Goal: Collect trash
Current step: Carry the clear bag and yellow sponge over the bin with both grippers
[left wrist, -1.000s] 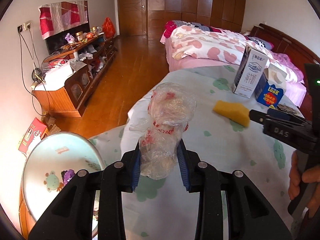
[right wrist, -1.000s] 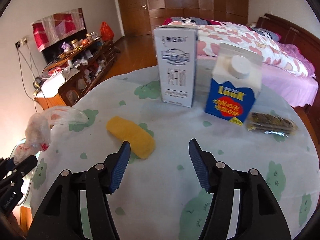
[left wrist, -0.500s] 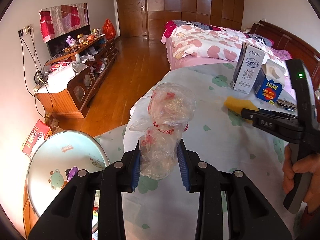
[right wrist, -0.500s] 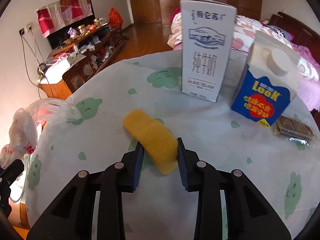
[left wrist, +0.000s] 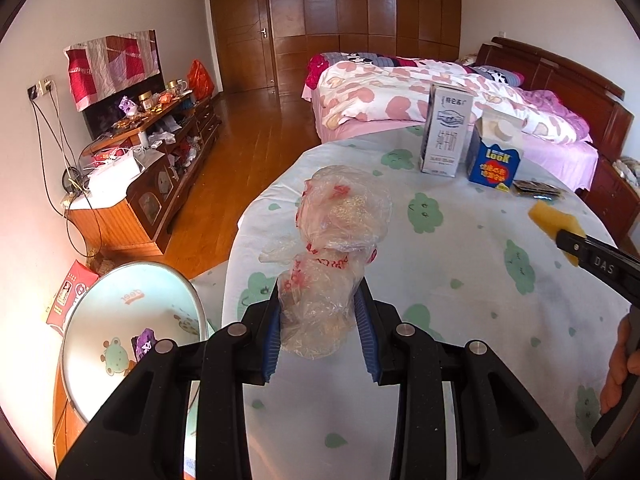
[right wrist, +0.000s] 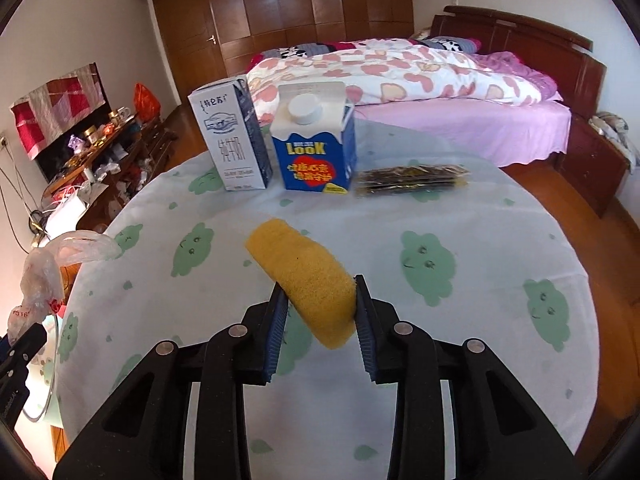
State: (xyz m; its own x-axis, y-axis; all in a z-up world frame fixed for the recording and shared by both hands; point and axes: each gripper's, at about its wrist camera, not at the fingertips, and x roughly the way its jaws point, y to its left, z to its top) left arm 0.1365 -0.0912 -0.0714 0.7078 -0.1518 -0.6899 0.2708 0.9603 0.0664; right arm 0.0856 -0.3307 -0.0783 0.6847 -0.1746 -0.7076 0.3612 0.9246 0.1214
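Two hand-held grippers are shown, each clamped on one piece of trash. We hold the left gripper (left wrist: 320, 328) over the near edge of the round table (left wrist: 460, 288), its blue pads pressed on the lower part of a crumpled clear plastic bag (left wrist: 332, 256) with red print, which stands up between the fingers and clear of the cloth. We hold the right gripper (right wrist: 318, 316) over the middle of the same table, its pads pressed on the near end of a yellow sponge (right wrist: 308, 276); the far end of the sponge juts forward and slightly left, and it appears to be lifted off the cloth, though the right wrist view does not settle this. Beyond the sponge, at the far side of the table, stand a tall white milk carton (right wrist: 232, 136) and, just beside it, a blue carton (right wrist: 314, 144) with a white cap; a flat dark snack packet (right wrist: 412, 178) lies to the right of the blue carton. In the left wrist view, a round white bin (left wrist: 132, 336) with a frog picture sits below the table edge at lower left, with a small purple object inside. A person's hand (left wrist: 618, 368) shows at the right edge of that view, on the right gripper's handle.
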